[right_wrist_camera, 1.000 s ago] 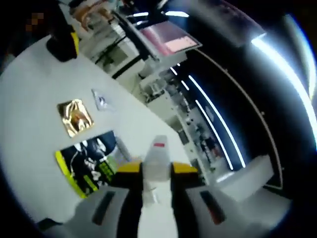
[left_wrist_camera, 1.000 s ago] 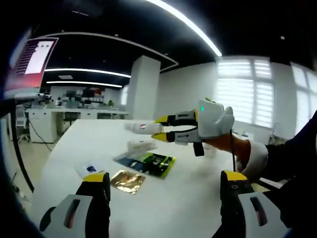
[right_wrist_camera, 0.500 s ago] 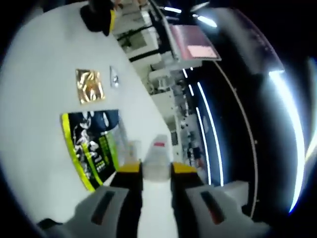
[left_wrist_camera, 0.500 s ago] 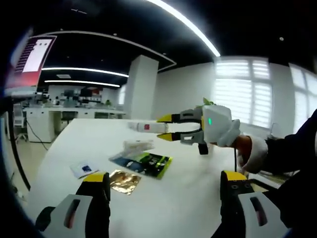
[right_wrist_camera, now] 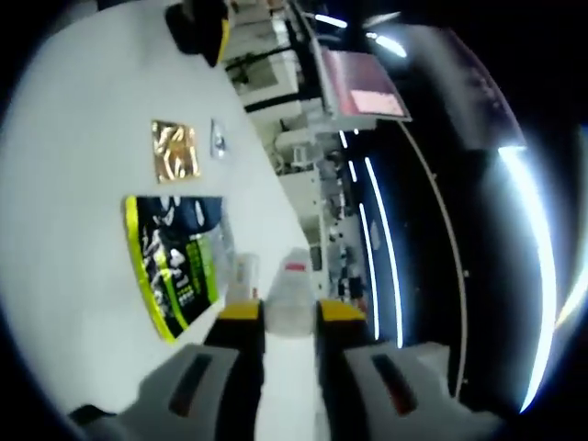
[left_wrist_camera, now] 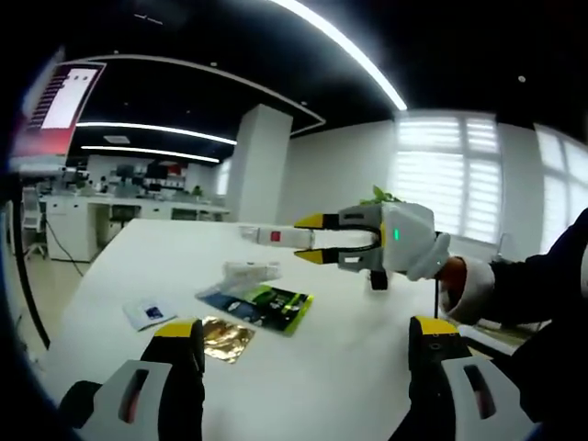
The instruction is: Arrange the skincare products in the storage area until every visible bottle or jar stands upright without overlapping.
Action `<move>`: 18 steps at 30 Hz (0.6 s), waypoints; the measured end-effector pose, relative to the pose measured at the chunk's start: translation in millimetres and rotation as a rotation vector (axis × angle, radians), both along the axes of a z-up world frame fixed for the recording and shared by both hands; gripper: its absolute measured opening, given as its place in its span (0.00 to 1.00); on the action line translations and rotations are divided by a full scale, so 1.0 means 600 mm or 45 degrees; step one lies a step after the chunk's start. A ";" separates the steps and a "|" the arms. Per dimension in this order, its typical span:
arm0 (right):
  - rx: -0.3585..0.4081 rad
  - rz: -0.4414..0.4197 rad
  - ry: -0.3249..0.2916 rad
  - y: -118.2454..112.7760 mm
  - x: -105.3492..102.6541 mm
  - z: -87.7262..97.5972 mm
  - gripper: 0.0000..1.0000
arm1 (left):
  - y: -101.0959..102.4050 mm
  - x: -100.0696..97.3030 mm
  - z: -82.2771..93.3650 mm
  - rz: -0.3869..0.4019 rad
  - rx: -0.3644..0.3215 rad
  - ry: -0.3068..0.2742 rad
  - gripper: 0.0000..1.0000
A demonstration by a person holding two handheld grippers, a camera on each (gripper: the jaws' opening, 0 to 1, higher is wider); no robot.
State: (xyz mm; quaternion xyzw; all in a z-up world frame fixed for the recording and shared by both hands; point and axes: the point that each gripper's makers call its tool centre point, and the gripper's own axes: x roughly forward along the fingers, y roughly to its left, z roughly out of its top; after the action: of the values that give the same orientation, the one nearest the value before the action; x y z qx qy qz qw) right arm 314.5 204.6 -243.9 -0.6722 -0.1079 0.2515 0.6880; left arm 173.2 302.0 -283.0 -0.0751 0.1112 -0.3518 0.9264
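A white tube with a red label (left_wrist_camera: 273, 236) hangs in the air above the white table (left_wrist_camera: 340, 367), lying roughly level. My right gripper (left_wrist_camera: 310, 239), held by a hand in a dark sleeve, is shut on it. In the right gripper view the same tube (right_wrist_camera: 292, 289) sits clamped between the yellow-tipped jaws of the right gripper (right_wrist_camera: 291, 312). My left gripper (left_wrist_camera: 308, 335) stands open low over the table's near part, with nothing between its fingers. A small clear bottle or tube (left_wrist_camera: 248, 271) lies on its side on the table, also seen as a pale item (right_wrist_camera: 241, 274) beside the jaws.
Flat sachets lie on the table: a black-and-green one (left_wrist_camera: 264, 305) (right_wrist_camera: 175, 262), a gold one (left_wrist_camera: 220, 337) (right_wrist_camera: 175, 150) and a small white one (left_wrist_camera: 149, 312) (right_wrist_camera: 218, 140). The left gripper (right_wrist_camera: 202, 23) shows at the far end. Office desks and a pillar stand behind.
The right gripper has drifted slightly right and away with the tube still in it, and its view has rolled. The left gripper stays open and the sachets lie as before.
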 end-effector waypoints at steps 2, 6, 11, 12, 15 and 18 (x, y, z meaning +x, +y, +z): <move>-0.004 0.006 -0.004 -0.001 -0.004 0.000 0.19 | -0.001 0.000 -0.001 0.000 0.001 0.002 0.94; 0.014 0.015 -0.003 -0.002 -0.012 0.004 0.19 | -0.002 0.000 0.000 -0.002 -0.004 -0.001 0.94; 0.020 0.027 -0.017 -0.006 -0.027 0.010 0.19 | -0.004 -0.001 0.000 -0.004 0.003 -0.008 0.94; 0.020 0.028 -0.020 -0.006 -0.030 0.012 0.19 | -0.004 -0.001 0.000 -0.004 0.001 -0.011 0.93; 0.031 0.025 -0.016 -0.011 -0.040 0.015 0.19 | -0.007 -0.001 0.000 -0.010 -0.002 -0.009 0.93; 0.035 0.026 -0.018 -0.015 -0.050 0.015 0.19 | -0.010 -0.001 0.001 -0.011 0.001 -0.017 0.93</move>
State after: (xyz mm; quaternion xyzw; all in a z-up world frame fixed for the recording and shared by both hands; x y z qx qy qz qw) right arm 284.7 195.4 -234.7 -0.6632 -0.1229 0.2523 0.6938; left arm 172.6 296.1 -282.6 -0.0720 0.1053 -0.3564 0.9256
